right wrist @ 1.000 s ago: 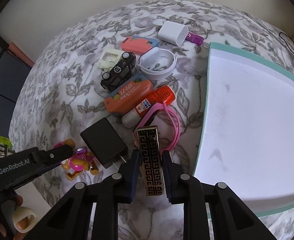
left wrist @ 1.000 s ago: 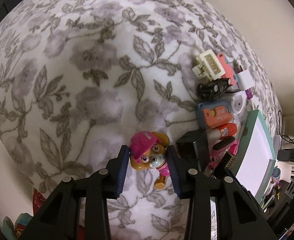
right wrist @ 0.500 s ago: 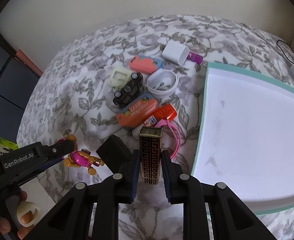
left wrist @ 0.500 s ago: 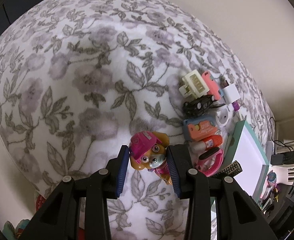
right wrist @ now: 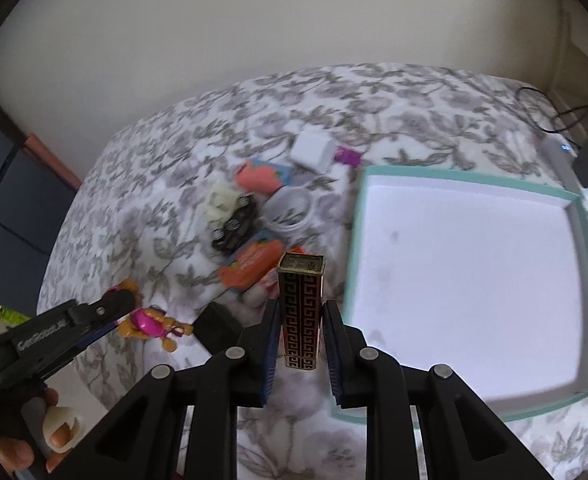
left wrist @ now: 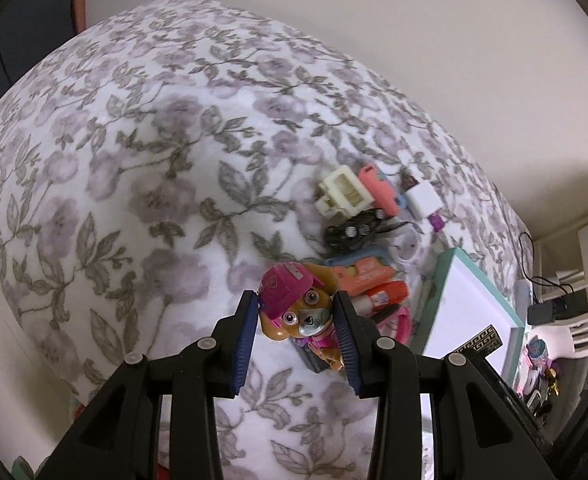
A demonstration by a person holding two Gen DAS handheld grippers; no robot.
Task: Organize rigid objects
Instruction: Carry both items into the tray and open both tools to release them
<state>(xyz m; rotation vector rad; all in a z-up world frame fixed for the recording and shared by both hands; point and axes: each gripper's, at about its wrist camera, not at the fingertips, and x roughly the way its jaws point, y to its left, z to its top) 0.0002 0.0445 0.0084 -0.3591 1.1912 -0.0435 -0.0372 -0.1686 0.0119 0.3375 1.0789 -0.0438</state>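
Note:
My left gripper (left wrist: pixel 297 312) is shut on a toy puppy figure (left wrist: pixel 294 304) with a pink cap, held above the flowered bedcover (left wrist: pixel 134 160). The same puppy figure (right wrist: pixel 150 322) and left gripper (right wrist: pixel 112 312) show at the lower left of the right wrist view. My right gripper (right wrist: pixel 300 320) is shut on a black and gold patterned case (right wrist: pixel 300 304), upright between the pads, hanging left of the white tray (right wrist: pixel 586 264) with a teal rim. In the left wrist view the case (left wrist: pixel 482 340) appears over the tray (left wrist: pixel 438 300).
A pile of small items lies left of the tray: cream toy block (right wrist: pixel 220 204), black toy car (right wrist: pixel 236 228), orange box (right wrist: pixel 254 266), white ring (right wrist: pixel 290 210), white adapter (right wrist: pixel 312 148), purple piece (right wrist: pixel 348 156), black charger (right wrist: pixel 218 328). A wall stands behind the bed; cables lie at the far right.
Both grippers have risen off the bedcover with their objects, the puppy figure and the patterned case. The pile and tray look smaller and farther below.

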